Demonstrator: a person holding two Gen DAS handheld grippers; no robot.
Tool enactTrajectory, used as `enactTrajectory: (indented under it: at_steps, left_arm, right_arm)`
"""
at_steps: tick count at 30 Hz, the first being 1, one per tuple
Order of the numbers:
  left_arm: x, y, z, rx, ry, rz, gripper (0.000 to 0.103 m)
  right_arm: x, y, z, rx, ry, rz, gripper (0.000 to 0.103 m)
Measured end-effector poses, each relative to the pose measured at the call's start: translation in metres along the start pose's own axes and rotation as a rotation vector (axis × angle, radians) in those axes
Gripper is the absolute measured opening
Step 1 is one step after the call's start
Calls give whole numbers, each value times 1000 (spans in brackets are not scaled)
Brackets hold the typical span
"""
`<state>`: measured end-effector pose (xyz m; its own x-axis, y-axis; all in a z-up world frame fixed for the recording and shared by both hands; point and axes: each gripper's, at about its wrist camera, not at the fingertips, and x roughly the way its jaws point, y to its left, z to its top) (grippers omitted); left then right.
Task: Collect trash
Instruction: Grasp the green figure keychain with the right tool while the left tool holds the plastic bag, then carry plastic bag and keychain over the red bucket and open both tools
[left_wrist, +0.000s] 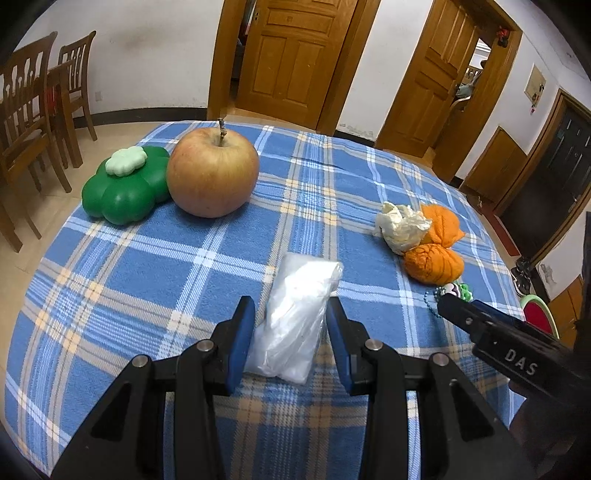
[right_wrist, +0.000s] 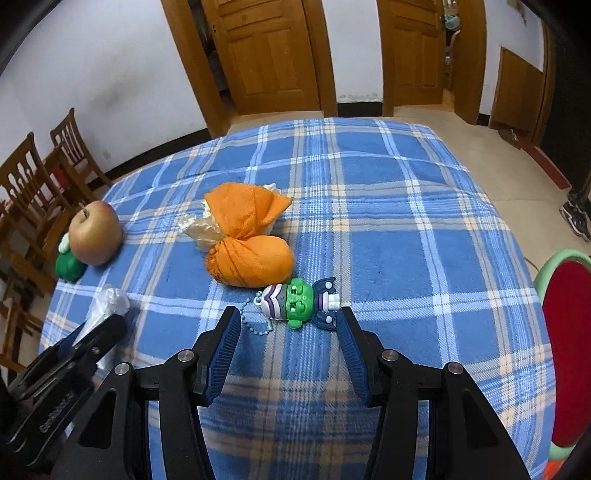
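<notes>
A crumpled clear plastic bag (left_wrist: 295, 325) lies on the blue plaid tablecloth (left_wrist: 147, 280), and my left gripper (left_wrist: 290, 314) is shut on it, a blue pad against each side. In the right wrist view the bag (right_wrist: 110, 301) sticks out past the left gripper (right_wrist: 92, 339). My right gripper (right_wrist: 288, 321) stands open just above the cloth with nothing gripped. A green toy keychain (right_wrist: 295, 302) lies right at its fingertips. Beyond it sit an orange crumpled bundle (right_wrist: 247, 240) and a crumpled pale wrapper (left_wrist: 402, 225).
An apple (left_wrist: 212, 171) and a green clover-shaped box (left_wrist: 125, 184) stand at the far left of the table. Wooden chairs (left_wrist: 33, 103) line the left wall. A red-seated stool (right_wrist: 569, 350) stands off the table's right edge. Doors are behind.
</notes>
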<state>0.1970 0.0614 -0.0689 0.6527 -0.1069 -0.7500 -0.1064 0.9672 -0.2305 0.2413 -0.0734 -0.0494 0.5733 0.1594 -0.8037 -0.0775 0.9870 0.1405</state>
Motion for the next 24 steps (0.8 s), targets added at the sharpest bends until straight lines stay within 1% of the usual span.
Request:
enactTrajectory:
  at_steps: [5,8,10,11,17,24]
  left_arm:
    - [0,0,0,3,0,-1,40]
    - [-1,0,0,5,0,-2,40]
    - [-1,0,0,5,-1,-2,40]
    - [-1,0,0,5,-1,-2,40]
    - [-1,0,0,7,-3,-5,40]
    - [-1,-3,0,14,-2,-22,40]
  right_arm:
    - [3,-1,5,-2,-10,-11,55]
    - [7,3,5,-46,-27,-27,55]
    - [9,7,4,-77,-35,-43,51]
    - [9,8,3,-88,-36,-46,51]
    - [2,4,-3,-46,-27,23,50]
    - [-29,-17,-21,19,-42,67,50]
